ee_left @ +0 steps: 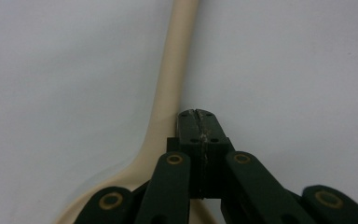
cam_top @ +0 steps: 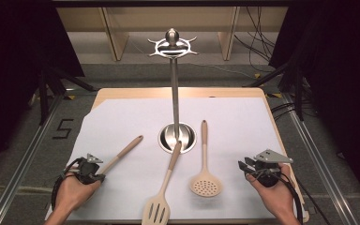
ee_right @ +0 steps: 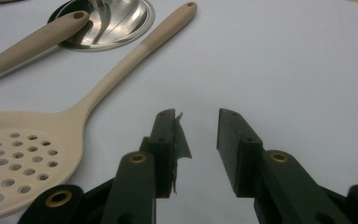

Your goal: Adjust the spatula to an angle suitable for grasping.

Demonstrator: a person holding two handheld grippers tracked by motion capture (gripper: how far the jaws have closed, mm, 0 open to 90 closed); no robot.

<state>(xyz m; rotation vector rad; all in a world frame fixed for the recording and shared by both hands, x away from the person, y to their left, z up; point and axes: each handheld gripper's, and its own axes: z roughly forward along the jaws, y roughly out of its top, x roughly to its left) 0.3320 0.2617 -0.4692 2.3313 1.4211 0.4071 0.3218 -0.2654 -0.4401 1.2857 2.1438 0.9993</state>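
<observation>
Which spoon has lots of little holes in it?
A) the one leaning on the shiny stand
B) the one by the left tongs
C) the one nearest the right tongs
C: the skimmer with its round holed head lies closest to the right tongs.

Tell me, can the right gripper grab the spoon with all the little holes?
Probably yes. The right gripper is open and the holey spoon lies flat on the white sheet just beside it, with bare sheet between them and nothing on its handle.
</observation>
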